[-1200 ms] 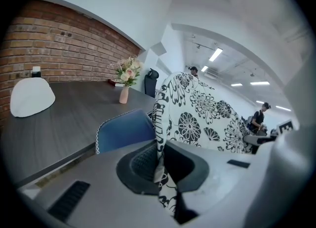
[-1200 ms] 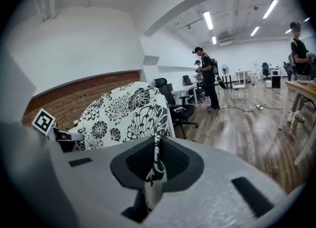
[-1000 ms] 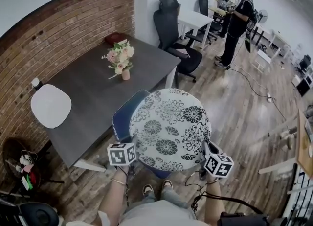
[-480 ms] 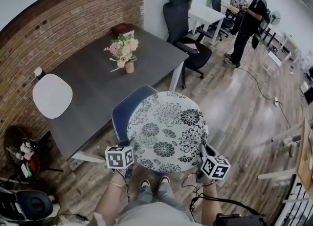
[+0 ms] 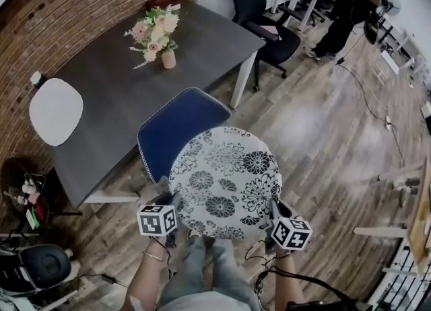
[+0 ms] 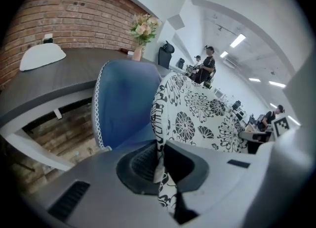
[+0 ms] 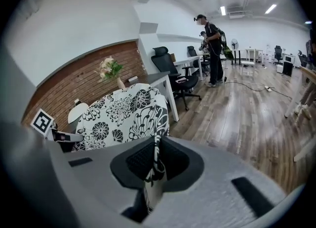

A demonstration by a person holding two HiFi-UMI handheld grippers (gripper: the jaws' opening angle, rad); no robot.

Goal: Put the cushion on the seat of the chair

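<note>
Floral cushion (image 5: 225,182) hangs over the blue chair (image 5: 172,128), not yet down.
The left hand-held gripper (image 6: 160,158) and right hand-held gripper (image 7: 155,165) pinch its edges; placing remains.

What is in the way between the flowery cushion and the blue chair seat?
Nothing visible. The seat shows a bare blue top with no objects on it, though the cushion hides its near part. The left tool and right tool are clamped on the cushion's near edge, holding it over the seat's front.
</note>
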